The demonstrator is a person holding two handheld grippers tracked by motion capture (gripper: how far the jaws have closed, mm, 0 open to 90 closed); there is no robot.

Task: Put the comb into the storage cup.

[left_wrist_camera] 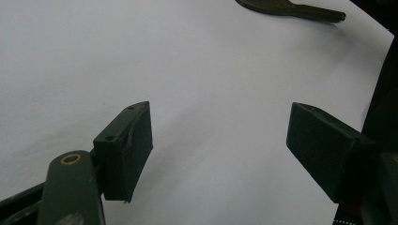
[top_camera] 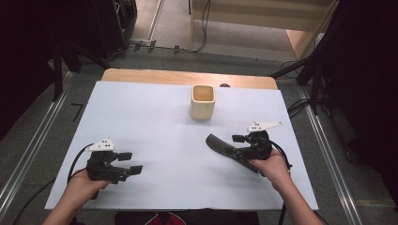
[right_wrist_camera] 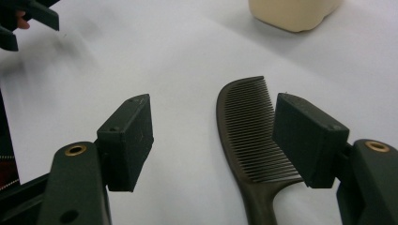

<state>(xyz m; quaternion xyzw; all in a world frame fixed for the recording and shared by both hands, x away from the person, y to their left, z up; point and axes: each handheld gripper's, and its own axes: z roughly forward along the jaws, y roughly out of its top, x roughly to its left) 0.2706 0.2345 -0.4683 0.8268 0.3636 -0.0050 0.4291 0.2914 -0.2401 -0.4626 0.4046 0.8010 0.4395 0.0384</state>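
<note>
A dark brown comb lies flat on the white table cover, right of centre. My right gripper hovers over the comb's handle end, open, its pads touching nothing. In the right gripper view the comb lies on the sheet between the jaws, close to the right jaw, which hides part of its teeth; the right gripper stands wide. My left gripper rests open near the front left, nothing in it. The left gripper view has its jaws spread over bare sheet, the comb far off.
A cream square cup stands upright at the back centre of the table, also in the right gripper view. The left gripper appears far off there. Wooden table edge at the back; floor rails and cables surround the table.
</note>
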